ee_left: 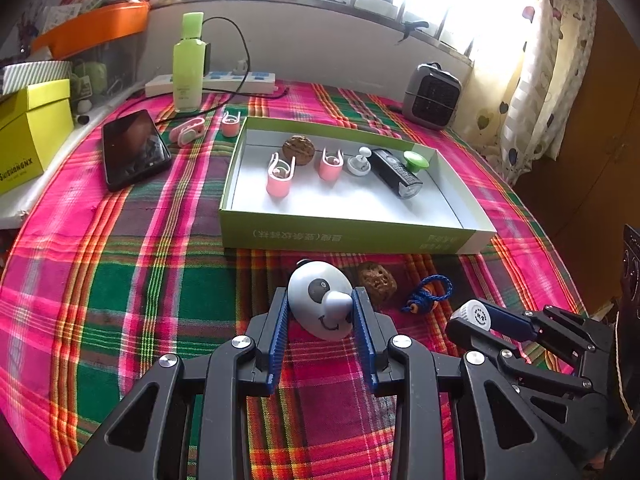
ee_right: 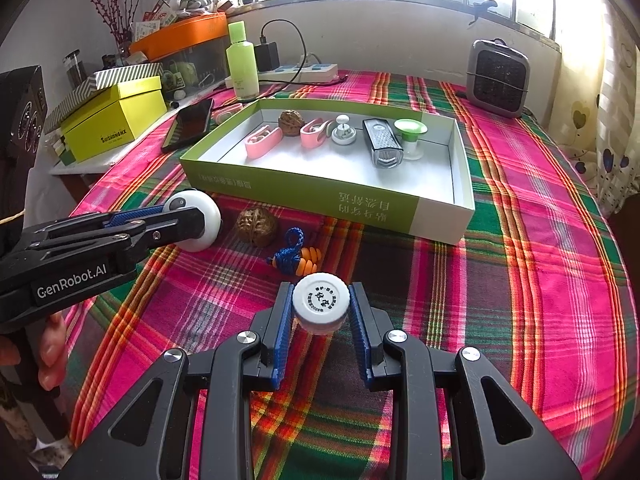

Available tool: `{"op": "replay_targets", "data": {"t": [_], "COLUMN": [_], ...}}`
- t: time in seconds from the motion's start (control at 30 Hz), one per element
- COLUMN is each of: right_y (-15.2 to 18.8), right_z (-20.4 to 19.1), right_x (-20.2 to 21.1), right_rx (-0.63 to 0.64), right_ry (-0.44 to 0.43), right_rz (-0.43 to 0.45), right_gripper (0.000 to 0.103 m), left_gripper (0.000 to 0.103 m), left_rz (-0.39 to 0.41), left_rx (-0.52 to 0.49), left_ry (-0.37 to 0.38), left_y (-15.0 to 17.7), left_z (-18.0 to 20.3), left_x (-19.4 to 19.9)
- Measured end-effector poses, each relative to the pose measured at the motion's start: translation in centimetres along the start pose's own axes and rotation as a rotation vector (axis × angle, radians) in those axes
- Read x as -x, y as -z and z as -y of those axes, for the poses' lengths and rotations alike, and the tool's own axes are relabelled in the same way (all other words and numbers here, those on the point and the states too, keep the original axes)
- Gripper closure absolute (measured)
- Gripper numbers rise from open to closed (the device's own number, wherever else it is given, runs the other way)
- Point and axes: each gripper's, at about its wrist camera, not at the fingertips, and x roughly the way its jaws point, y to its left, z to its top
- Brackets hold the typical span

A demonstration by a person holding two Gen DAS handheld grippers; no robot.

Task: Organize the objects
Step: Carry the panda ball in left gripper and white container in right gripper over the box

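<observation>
My left gripper (ee_left: 320, 300) is shut on a white panda-face toy (ee_left: 318, 300), held just in front of the green box (ee_left: 344, 236). My right gripper (ee_right: 320, 300) is shut on a white bottle cap (ee_right: 321, 304) with printed black characters. In the left wrist view the right gripper (ee_left: 476, 312) shows at lower right with the cap (ee_left: 474, 314). In the right wrist view the left gripper (ee_right: 188, 220) shows at left with the panda toy (ee_right: 200, 220). The box (ee_right: 304, 196) holds pink clips, a walnut, a black lamp, a green knob.
On the plaid cloth before the box lie a walnut (ee_left: 376, 280) and a blue-and-orange cord charm (ee_left: 428, 296). A phone (ee_left: 132, 152), two pink clips, a green bottle (ee_left: 188, 64), a power strip, a yellow box (ee_left: 32, 132) and a grey heater (ee_left: 432, 96) stand around.
</observation>
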Motion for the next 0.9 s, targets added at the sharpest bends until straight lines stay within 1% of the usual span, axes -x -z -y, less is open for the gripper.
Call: {"op": "replay_targets", "data": {"t": [0.3, 0.47, 0.9], "right_y": [-0.2, -0.8, -3.4], "right_z": [0.3, 0.4, 0.9], "right_x": [0.8, 1.2, 1.3], "right_rx": [-0.006, -0.003, 0.000], "right_ry": [-0.006, -0.015, -0.027], "right_rz": [0.024, 0.041, 0.076], "right_gripper": [0.074, 0.074, 0.074], "left_gripper": [0.074, 0.074, 0.074], "left_rz": [0.010, 0.019, 0.037], "left_rx": [-0.005, -0.010, -0.027], "left_ry": [0.004, 0.008, 0.012], "left_y": [0.0, -0.3, -2.5], "left_z": [0.5, 0.8, 1.4], "left_x": [0.7, 0.9, 0.9]}}
